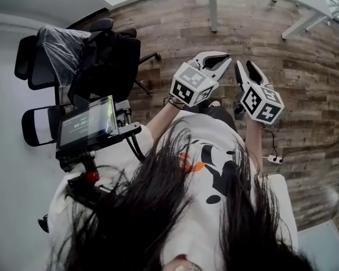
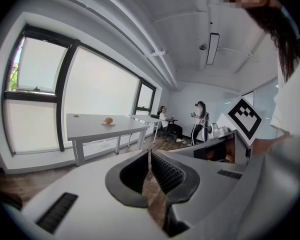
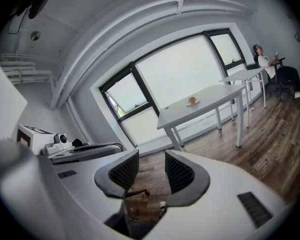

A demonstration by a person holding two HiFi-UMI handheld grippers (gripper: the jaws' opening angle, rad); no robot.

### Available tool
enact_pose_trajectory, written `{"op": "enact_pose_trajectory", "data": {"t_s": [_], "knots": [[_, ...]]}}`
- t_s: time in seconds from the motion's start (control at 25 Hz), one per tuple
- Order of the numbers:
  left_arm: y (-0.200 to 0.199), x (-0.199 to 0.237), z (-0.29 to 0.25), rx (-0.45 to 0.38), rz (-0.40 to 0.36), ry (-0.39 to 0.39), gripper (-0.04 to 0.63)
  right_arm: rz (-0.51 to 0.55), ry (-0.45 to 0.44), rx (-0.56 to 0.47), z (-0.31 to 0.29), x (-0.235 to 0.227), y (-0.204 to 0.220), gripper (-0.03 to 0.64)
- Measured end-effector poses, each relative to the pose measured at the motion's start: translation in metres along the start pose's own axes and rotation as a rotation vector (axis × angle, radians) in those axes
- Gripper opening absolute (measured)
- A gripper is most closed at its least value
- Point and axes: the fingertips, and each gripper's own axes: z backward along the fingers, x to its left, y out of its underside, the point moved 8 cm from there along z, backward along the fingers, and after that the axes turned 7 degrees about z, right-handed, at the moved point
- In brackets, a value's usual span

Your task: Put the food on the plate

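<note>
Two grippers are held out in front of the person, side by side above a wooden floor, well apart from the food. The left gripper has its jaws closed: the ribbed pads meet at their tips, only a thin sliver of floor shows lower down, and nothing is between them. The right gripper has its jaws a little apart, with a narrow gap through which the floor shows. It holds nothing either.

The food, a small round orange-brown piece, sits far across the room on a white table that stands in front of a large window. Under it lies what looks like a small pale plate, though it is too small to tell for certain. Both grippers point roughly toward this table, and neither is near it.

A second white table stands farther along the window wall, to the right of the first. Beyond it a seated person sits in a chair, and a standing person is just to the right of them.

From the head view, the person holding the grippers has long dark hair and wears a white shirt. To the left stand two black office chairs, one partly under clear plastic. Nearer the person is a small screen on a dark stand.
</note>
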Motion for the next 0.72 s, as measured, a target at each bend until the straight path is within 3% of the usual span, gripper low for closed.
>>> {"op": "enact_pose_trajectory", "data": {"t_s": [0.72], "knots": [[-0.010,0.003,-0.004,-0.037,0.013,-0.006,0.011,0.074,-0.003,0.029,0.000,0.001,-0.007,0.170]]}}
